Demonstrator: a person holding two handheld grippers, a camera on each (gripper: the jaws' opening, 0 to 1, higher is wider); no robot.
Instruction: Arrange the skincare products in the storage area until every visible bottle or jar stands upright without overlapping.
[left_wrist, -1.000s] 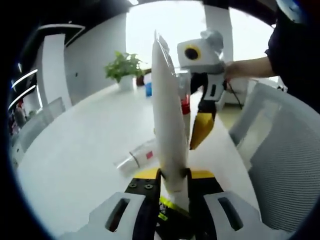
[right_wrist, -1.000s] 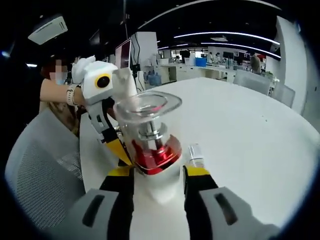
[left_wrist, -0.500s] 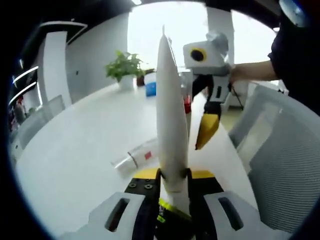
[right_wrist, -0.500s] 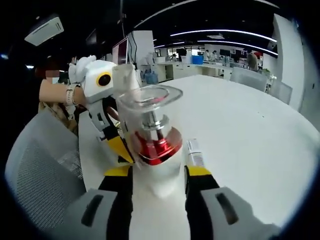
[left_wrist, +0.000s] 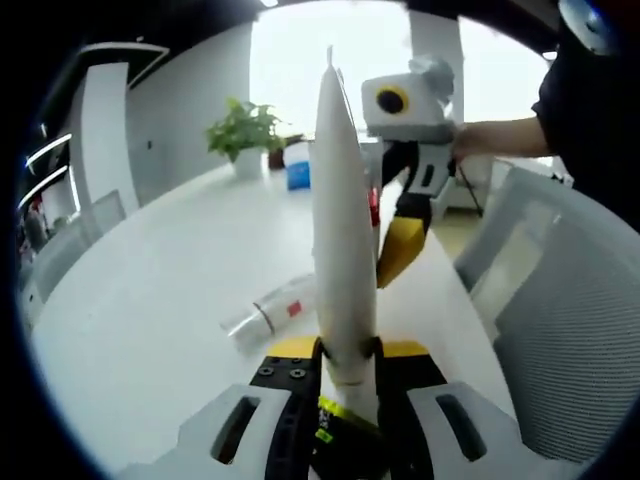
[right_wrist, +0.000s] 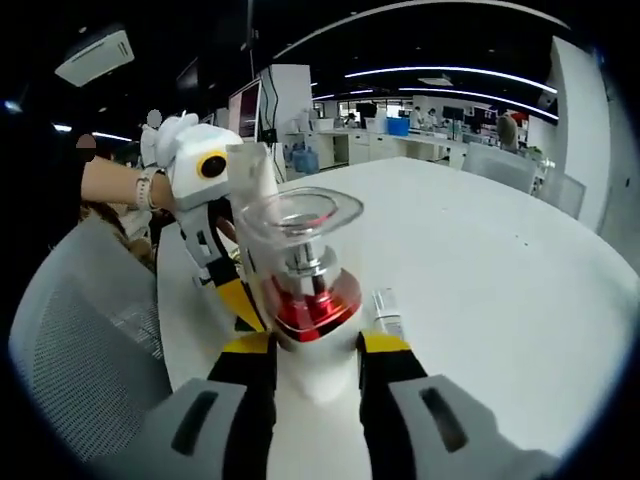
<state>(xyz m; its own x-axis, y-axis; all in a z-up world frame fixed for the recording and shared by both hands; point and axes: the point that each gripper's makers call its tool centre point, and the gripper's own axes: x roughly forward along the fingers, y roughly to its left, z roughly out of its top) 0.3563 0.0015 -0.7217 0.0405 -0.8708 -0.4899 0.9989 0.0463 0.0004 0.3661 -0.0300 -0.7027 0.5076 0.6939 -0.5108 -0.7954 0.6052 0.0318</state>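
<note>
Skincare products held upright in two hand-held grippers

Left hand-held gripper (left_wrist: 345, 352) pinches a tall white tube (left_wrist: 342, 210) at its base, the tube standing upright with its flat seam on top. Behind it, a small clear bottle (left_wrist: 268, 314) with a red label lies on its side on the white surface (left_wrist: 150, 300). Right hand-held gripper (right_wrist: 315, 350) is clamped on a white pump bottle (right_wrist: 305, 290) with a red collar and clear cap, held upright just above the surface. A potted plant (left_wrist: 245, 135) stands at the far edge.
</note>
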